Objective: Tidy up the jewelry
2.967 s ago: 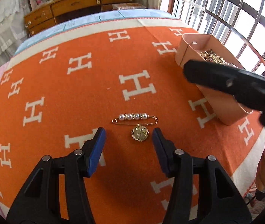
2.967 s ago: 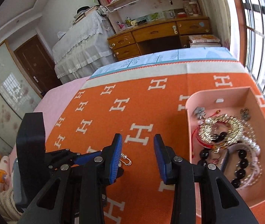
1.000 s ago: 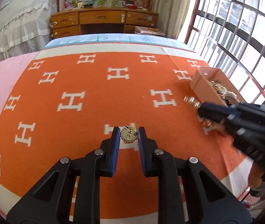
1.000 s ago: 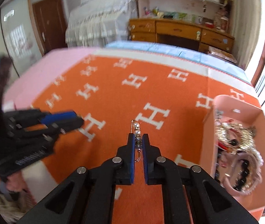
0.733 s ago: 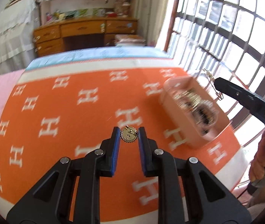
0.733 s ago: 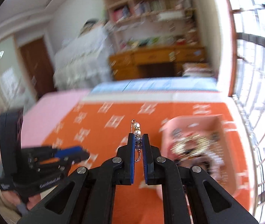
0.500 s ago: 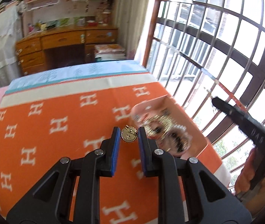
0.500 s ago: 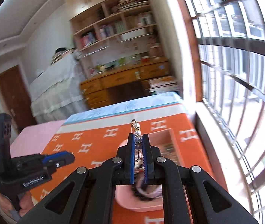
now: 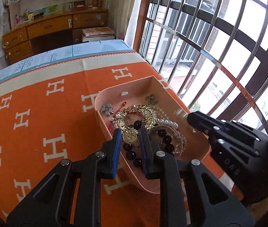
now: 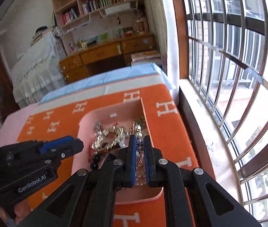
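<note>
A pink tray (image 9: 200,143) full of gold chains, pearls and black beads sits on the orange blanket (image 9: 39,113) near the window. My left gripper (image 9: 129,132) is shut on a round gold pendant (image 9: 130,136) and holds it over the tray's near left part. My right gripper (image 10: 139,145) is shut on a gold pearl pin (image 10: 138,134) and holds it over the tray (image 10: 100,117). The right gripper also shows in the left wrist view (image 9: 190,116), above the tray's right rim. The left gripper shows in the right wrist view (image 10: 79,143), at the tray's left side.
A barred window (image 9: 218,37) runs close along the right, beside the blanket's edge. A wooden desk (image 9: 49,28) and bookshelves (image 10: 100,1) stand at the back. The blanket has open room left of the tray.
Both grippers have swung right and come down over the pink tray, each still holding its piece. Three seconds ago both were open, with pin and pendant lying on the blanket.
</note>
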Available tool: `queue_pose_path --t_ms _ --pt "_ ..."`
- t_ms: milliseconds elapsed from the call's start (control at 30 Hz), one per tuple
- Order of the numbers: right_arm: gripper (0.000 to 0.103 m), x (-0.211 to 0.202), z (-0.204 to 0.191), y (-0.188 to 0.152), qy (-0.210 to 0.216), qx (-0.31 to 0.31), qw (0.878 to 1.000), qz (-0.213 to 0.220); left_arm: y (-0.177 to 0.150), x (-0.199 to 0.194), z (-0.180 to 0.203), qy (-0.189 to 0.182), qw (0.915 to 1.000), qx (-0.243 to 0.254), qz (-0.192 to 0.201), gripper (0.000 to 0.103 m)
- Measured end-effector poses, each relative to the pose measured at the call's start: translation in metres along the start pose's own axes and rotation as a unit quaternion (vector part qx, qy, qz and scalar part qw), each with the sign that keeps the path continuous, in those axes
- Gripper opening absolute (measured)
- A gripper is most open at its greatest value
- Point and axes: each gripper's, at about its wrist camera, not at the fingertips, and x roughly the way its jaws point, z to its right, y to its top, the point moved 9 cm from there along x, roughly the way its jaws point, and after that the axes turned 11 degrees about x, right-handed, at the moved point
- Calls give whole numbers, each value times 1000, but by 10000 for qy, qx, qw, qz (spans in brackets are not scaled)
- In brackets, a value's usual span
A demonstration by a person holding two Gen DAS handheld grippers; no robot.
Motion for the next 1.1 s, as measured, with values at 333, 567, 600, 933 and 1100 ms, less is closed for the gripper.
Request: queue_pose_path --t_ms 333,567,600,933,1100 --pt "19 24 -8 -6 194 210 9996 -53 -21 -7 -7 44 9997 -248 77 68" --pt "20 17 -13 -11 213 235 9994 -110 -28 -21 -20 231 9988 -382 185 75" --pt "20 18 -13 -11 211 231 9994 -117 -29 -22 -20 246 9988 -385 187 75" --pt "35 20 -18 -19 198 264 9994 -136 -39 -30 -21 387 9980 -475 152 76" --pt "35 17 -23 -21 238 232 9994 -120 -42 -38 -27 561 9964 -598 201 76"
